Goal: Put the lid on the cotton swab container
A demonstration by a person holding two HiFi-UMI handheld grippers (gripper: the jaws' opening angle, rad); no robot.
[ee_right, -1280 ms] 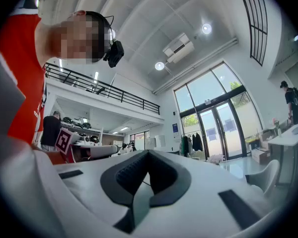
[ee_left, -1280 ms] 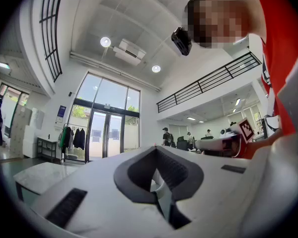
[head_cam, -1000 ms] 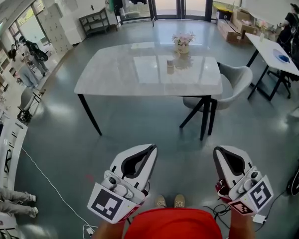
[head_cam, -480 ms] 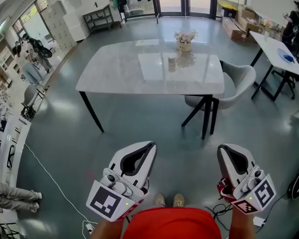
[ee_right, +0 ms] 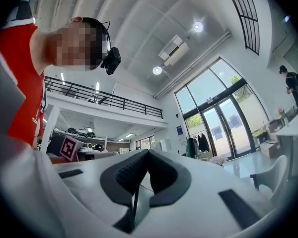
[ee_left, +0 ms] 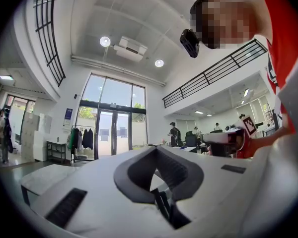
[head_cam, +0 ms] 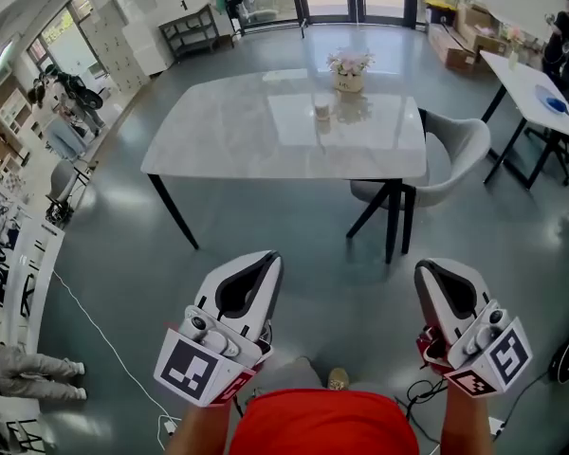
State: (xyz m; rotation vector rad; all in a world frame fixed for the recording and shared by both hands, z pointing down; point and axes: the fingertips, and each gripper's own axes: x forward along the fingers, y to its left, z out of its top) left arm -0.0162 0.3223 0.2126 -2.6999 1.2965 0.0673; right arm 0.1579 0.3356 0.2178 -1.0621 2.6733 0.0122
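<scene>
**Both grippers closed, container away on the table**

I hold two grippers low: the left gripper [head_cam: 268, 257] at 7 o'clock and the right gripper [head_cam: 424, 269] at 5 o'clock, each with jaws pressed together on nothing. Each cube carries black-and-white square markers. A blue door sign [ee_left: 68, 114] is too small to read. At 12 o'clock, one marble table [head_cam: 228, 140] bears one small container [head_cam: 322, 111], capped or not I cannot tell. It sits at 7 o'clock of one flower pot [head_cam: 348, 81]. One grey chair [head_cam: 455, 145] stands at the table's 3 o'clock.

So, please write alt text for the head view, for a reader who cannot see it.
The left tool and right tool, both shut and empty, are held over a grey floor, facing a white table with flowers and a small container.
</scene>
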